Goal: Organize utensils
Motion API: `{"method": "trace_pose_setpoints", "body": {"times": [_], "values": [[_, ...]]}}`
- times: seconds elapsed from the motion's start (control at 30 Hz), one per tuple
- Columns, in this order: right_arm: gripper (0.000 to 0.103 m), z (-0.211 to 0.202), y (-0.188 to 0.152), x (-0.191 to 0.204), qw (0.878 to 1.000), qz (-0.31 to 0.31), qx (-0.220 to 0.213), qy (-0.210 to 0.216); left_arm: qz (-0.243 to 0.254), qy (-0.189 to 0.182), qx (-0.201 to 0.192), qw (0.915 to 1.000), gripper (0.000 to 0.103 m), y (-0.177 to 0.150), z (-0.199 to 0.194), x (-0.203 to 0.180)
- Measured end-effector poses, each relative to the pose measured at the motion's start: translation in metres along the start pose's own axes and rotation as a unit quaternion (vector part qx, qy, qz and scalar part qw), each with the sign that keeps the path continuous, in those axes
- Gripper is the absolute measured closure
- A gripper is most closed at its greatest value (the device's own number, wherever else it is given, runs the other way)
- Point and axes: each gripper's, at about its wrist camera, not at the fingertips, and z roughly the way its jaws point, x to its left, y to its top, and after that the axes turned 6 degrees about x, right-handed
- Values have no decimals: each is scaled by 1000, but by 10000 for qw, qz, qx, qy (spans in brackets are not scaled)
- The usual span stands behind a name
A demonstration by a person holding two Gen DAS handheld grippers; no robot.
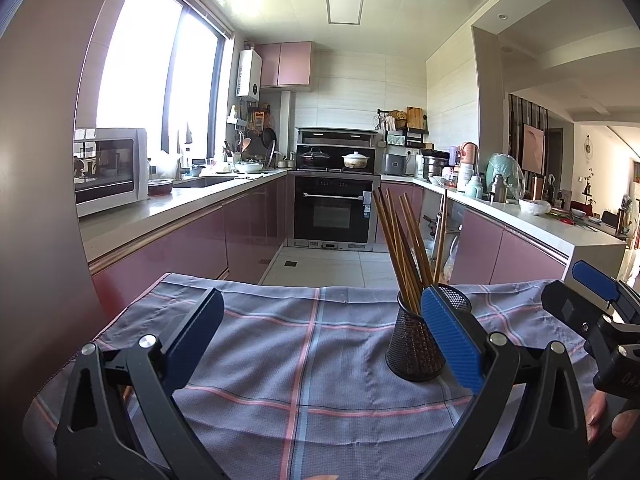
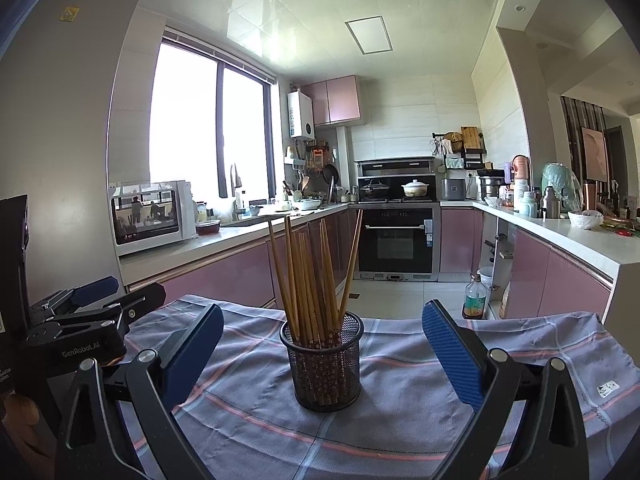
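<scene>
Both grippers, left (image 1: 322, 336) and right (image 2: 322, 350), hold jaws released above the cloth-covered tabletop (image 2: 400, 420); chopsticks (image 2: 310, 280) stand in a mesh holder (image 2: 324, 364).

"genrobot.ai" on left tool (image 2: 86, 300)

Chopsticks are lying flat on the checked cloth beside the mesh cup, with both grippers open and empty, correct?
Not quite. The chopsticks stand upright inside the mesh cup on the checked cloth, as the right wrist view shows. The left gripper and right gripper are open and empty.
</scene>
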Motion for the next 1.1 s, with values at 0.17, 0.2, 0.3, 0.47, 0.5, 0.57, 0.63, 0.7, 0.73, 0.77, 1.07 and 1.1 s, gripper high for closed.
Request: {"method": "trace_pose_setpoints", "body": {"times": [0.17, 0.2, 0.3, 0.47, 0.5, 0.57, 0.63, 0.7, 0.73, 0.77, 1.07, 1.1], "values": [[7, 1, -1, -1, 10000, 15, 11, 13, -3, 5, -3, 10000, 6, -1, 0, 0], [7, 1, -1, -1, 10000, 16, 14, 12, 0, 5, 0, 10000, 6, 0, 0, 0], [7, 2, -1, -1, 10000, 20, 15, 10, 1, 2, 3, 10000, 6, -1, 0, 0], [7, 2, -3, -2, 10000, 50, 28, 6, 2, -9, 20, 10000, 6, -2, 1, 0], [7, 2, -3, -2, 10000, 48, 35, 9, 0, -12, 20, 10000, 6, -2, 1, 0], [7, 3, -4, -1, 10000, 37, 43, 6, -5, -13, 25, 10000, 6, -2, 1, 0], [7, 3, -4, -1, 10000, 37, 47, 10, 3, -19, 28, 10000, 6, -2, 2, 0], [7, 3, -5, -1, 10000, 41, 45, 9, 8, -13, 44, 10000, 6, -2, 2, -1], [7, 3, -5, -1, 10000, 42, 46, 11, 9, -11, 43, 10000, 6, -3, 2, -1], [7, 3, -5, -2, 10000, 50, 46, 12, 8, -10, 43, 10000, 6, -3, 2, -1], [7, 3, -5, -1, 10000, 52, 65, 6, 15, -24, 47, 10000, 6, -3, 2, -2], [7, 3, -5, -1, 10000, 51, 69, 3, 15, -22, 47, 10000, 6, -4, 3, -2]]}}
